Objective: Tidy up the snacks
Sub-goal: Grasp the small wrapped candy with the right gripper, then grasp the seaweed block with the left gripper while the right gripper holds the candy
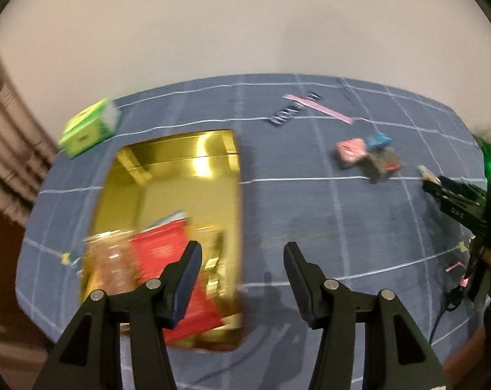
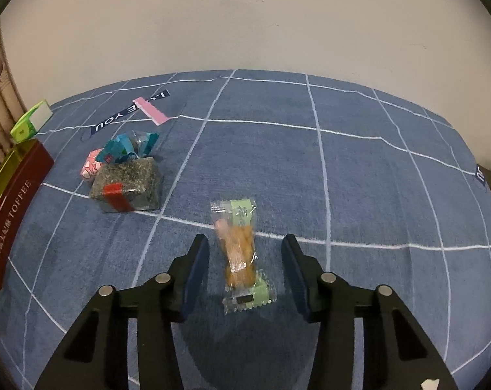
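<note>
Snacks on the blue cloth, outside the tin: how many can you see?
4, maybe more hidden: a clear peanut packet between the right gripper's open fingers, and a dark block, a teal sweet and a pink sweet clustered near the toffee tin.

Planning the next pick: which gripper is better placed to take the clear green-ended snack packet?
Right. The right gripper straddles the snack packet, jaws open either side. The left gripper is empty beside the gold tin.

We see a matt blue woven cloth point(image 2: 359, 178) with white grid lines. The gold tin point(image 1: 180, 175) shines like polished metal inside. The peanut packet point(image 2: 239, 243) is clear, glossy plastic film, crinkled at its ends.
</note>
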